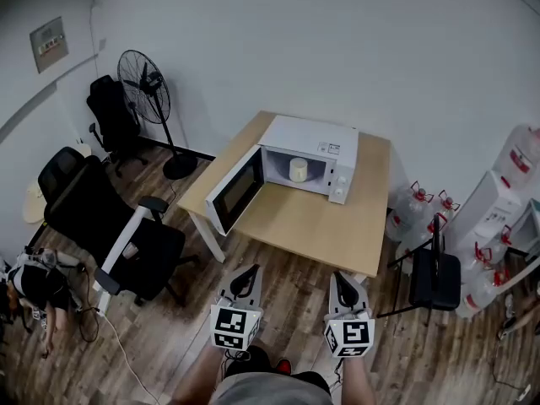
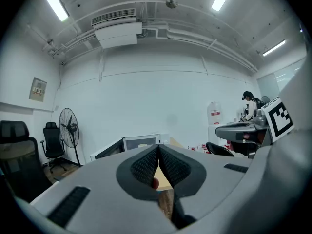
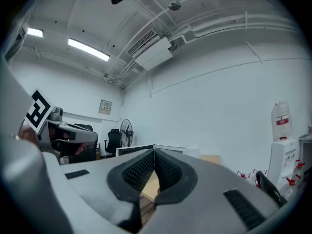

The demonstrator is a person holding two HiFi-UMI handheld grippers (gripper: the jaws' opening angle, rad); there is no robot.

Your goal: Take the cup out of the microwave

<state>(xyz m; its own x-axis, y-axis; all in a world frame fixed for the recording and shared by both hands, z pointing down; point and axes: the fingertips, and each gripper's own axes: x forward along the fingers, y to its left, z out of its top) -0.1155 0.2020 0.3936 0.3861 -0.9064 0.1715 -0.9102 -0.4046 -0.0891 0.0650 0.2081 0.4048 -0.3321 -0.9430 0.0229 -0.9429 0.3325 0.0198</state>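
Note:
A white microwave (image 1: pixel 310 157) stands at the back of a wooden table (image 1: pixel 310 222), its door (image 1: pixel 234 191) swung open to the left. A pale cup (image 1: pixel 298 170) stands inside the cavity. Both grippers hover over the floor in front of the table, well short of it. My left gripper (image 1: pixel 249 275) is shut with nothing in it; its jaws (image 2: pixel 158 151) meet at the tips. My right gripper (image 1: pixel 342 280) is also shut and empty, jaws (image 3: pixel 154 154) together. The microwave (image 2: pixel 140 143) shows small and far beyond the left jaws, and the microwave (image 3: pixel 168 149) also beyond the right jaws.
A black office chair (image 1: pixel 114 234) stands left of the table. A floor fan (image 1: pixel 148 91) and a second chair (image 1: pixel 114 121) are at the back left. A black stool (image 1: pixel 434 278) and several water bottles (image 1: pixel 422 218) are to the right. A person (image 1: pixel 34 289) crouches at the far left.

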